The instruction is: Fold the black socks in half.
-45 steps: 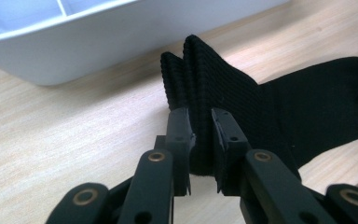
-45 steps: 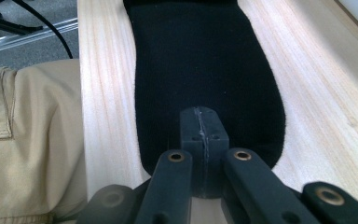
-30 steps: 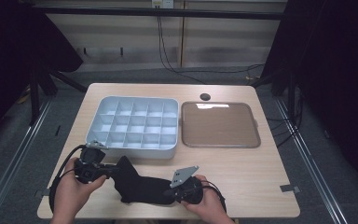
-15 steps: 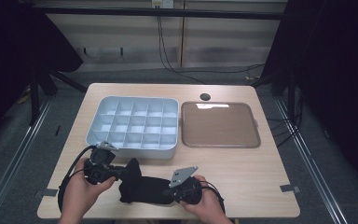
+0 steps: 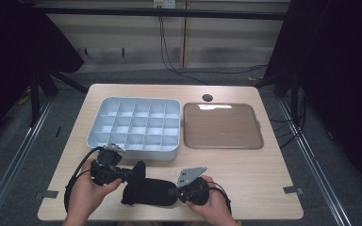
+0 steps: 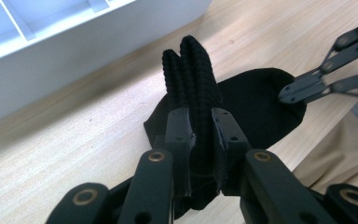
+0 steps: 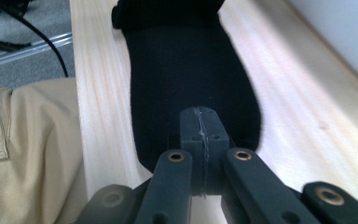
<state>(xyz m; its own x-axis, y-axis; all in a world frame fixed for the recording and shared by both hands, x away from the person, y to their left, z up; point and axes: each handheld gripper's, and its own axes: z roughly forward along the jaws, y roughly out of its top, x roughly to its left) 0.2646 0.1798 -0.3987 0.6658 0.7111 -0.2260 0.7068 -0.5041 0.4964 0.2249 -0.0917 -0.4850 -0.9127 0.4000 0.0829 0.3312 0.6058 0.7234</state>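
While it reads from the high view as one dark lump near the table's front edge, the black knitted fabric sock [image 5: 151, 190] gives up its detail to the two gripper views. Seen from the left gripper view, its ribbed cuff [image 6: 192, 79] is doubled into two upright folds that rise between the jaws of the left gripper [image 6: 200, 140], which is clenched on that cuff; the smooth rounded foot lies flat on the wood beyond. That same view catches the other tool's black linkage at the sock's far end. From the right gripper view, the sock [image 7: 191, 88] stretches away along the table's edge, matte and smooth, and the right gripper [image 7: 200, 135] has its pads pressed together at the toe end; whether fabric is pinched between them cannot be told. A tan trouser leg [image 7: 23, 154] sits below the table edge there.

From above, the left gripper [image 5: 122, 173] and the right gripper [image 5: 176, 190] face each other across the sock, a hand behind each. Just behind lies the pale blue-grey plastic divided tray [image 5: 134, 127], with the flat brown square tray [image 5: 222, 125] beside it on the light wooden table [image 5: 264, 179].
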